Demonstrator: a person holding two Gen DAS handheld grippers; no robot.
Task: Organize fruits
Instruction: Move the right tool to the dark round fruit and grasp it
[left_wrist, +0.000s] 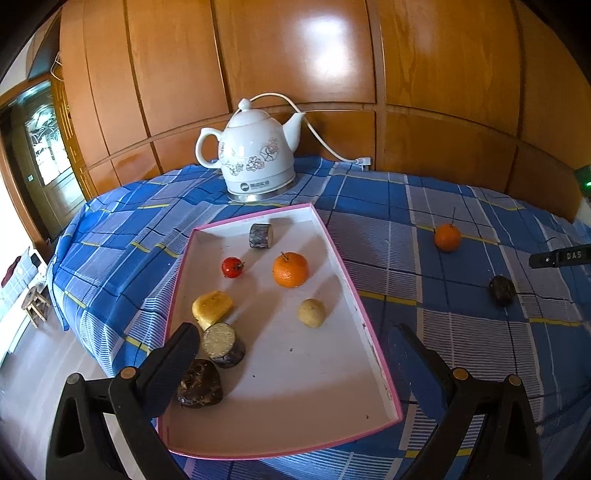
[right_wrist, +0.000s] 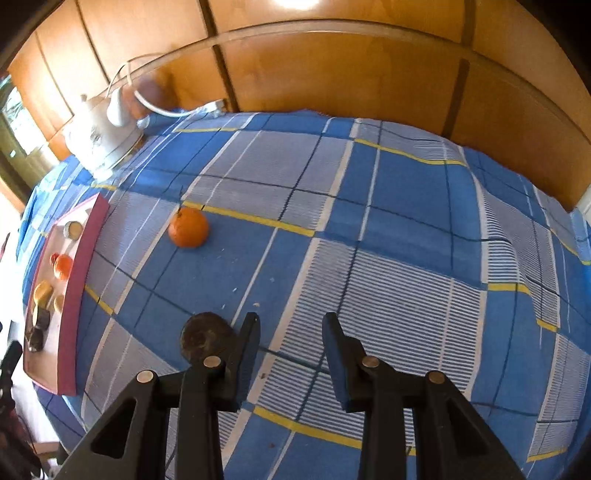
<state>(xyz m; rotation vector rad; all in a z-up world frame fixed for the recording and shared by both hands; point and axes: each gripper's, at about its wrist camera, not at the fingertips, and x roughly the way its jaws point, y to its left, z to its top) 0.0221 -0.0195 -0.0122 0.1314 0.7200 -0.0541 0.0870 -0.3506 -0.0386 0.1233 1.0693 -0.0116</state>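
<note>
Left gripper (left_wrist: 295, 354) hangs over the near end of the pink-rimmed tray (left_wrist: 373, 350), fingers wide apart, nothing between them; tray holds an orange (left_wrist: 290, 270), a small red fruit (left_wrist: 232, 267), a yellow chunk (left_wrist: 212, 308), a pale round fruit (left_wrist: 312, 313) and three dark pieces. Right gripper (right_wrist: 291, 332) points down at the blue plaid cloth (right_wrist: 406, 206), fingers apart and empty, a dark round fruit (right_wrist: 205, 338) just left of its left finger. Second orange (right_wrist: 188, 227) sits loose on the cloth, well apart from the tray, white kettle (left_wrist: 255, 155) behind.

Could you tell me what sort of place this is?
Probably a room in a home: a checked cloth covers the table, a flowered electric kettle stands on it, and wood panelling lines the wall.
</note>
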